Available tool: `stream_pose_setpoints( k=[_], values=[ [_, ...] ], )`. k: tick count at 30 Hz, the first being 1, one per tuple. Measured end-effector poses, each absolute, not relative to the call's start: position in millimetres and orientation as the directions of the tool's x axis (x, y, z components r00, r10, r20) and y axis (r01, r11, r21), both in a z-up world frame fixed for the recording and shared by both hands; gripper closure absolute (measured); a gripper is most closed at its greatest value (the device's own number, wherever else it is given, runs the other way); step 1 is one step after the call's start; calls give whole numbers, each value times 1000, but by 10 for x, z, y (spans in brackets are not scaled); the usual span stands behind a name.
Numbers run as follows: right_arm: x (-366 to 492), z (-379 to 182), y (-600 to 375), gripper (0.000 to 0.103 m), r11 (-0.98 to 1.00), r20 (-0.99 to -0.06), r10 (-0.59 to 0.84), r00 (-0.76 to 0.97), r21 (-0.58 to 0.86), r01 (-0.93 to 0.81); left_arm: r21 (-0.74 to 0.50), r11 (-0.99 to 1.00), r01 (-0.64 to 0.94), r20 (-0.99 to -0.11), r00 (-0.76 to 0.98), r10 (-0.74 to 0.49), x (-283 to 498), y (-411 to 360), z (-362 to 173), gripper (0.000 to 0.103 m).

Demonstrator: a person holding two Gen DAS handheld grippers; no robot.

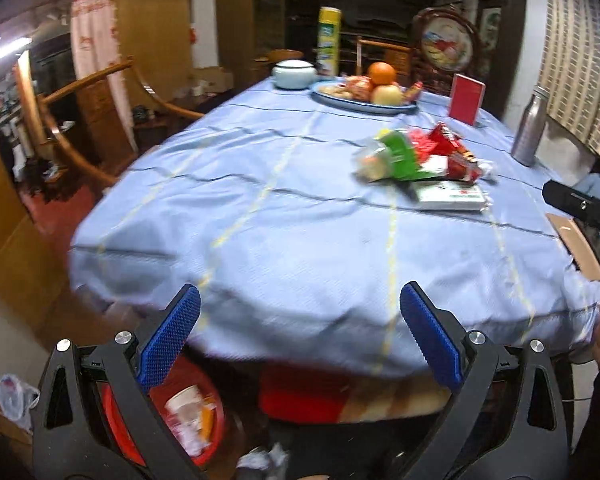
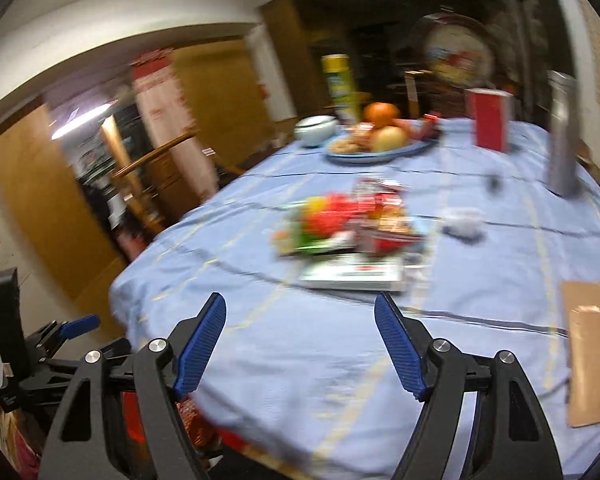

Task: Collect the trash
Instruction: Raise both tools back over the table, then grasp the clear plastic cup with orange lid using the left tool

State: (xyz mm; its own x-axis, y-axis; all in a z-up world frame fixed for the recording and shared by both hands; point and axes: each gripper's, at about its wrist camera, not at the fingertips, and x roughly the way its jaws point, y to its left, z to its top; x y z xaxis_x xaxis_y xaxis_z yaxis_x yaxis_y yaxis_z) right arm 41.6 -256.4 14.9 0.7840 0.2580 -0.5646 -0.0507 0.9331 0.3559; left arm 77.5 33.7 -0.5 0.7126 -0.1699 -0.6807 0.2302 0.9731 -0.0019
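A heap of red, green and clear snack wrappers (image 1: 418, 156) lies on the blue tablecloth (image 1: 284, 232), partly on a flat white packet (image 1: 450, 196). The right wrist view shows the same wrappers (image 2: 348, 220) and packet (image 2: 354, 276), blurred, with a crumpled white scrap (image 2: 462, 222) to their right. My left gripper (image 1: 300, 308) hangs open and empty over the table's near edge. My right gripper (image 2: 300, 316) is also open and empty, short of the heap. Below the table edge a red bin (image 1: 188, 420) holds a paper cup and other trash.
At the far end stand a blue plate of fruit (image 1: 364, 94), a white lidded bowl (image 1: 294, 74), a yellow can (image 1: 329, 42), a red box (image 1: 466, 100) and a steel bottle (image 1: 534, 126). Brown cardboard (image 2: 594, 354) lies at the right edge. Wooden chairs (image 1: 84, 120) stand left.
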Motion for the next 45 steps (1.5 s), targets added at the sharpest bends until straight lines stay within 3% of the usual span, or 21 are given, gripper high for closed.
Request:
stream_pose_setpoints(
  k=[9,23,28,33,39,45],
  values=[
    [745,-190,-3127,27,929,-612,152,776,356,99,-30,960,278,-731,649,-211,1580,-220,-98,7],
    [935,-324,-3187,25,940,-622,131,772,326,103,3,957,290,-768,614,-184,2421,-647,-234,7],
    [859,-247,-3010,23,970,-594,73,801,228,80,27,959,283,-774,613,-159,2656,-751,-295,7],
    [774,-181,-2899,19,985,-557,45,829,162,55,42,975,220,-787,608,-103,2775,-499,-335,6],
    [782,-179,-2970,19,979,-558,76,826,200,45,89,990,106,-785,619,4,2672,17,-326,7],
    [801,-206,-3085,19,962,-565,104,819,267,61,105,976,188,-762,646,-43,2541,-174,-286,7]
  ],
)
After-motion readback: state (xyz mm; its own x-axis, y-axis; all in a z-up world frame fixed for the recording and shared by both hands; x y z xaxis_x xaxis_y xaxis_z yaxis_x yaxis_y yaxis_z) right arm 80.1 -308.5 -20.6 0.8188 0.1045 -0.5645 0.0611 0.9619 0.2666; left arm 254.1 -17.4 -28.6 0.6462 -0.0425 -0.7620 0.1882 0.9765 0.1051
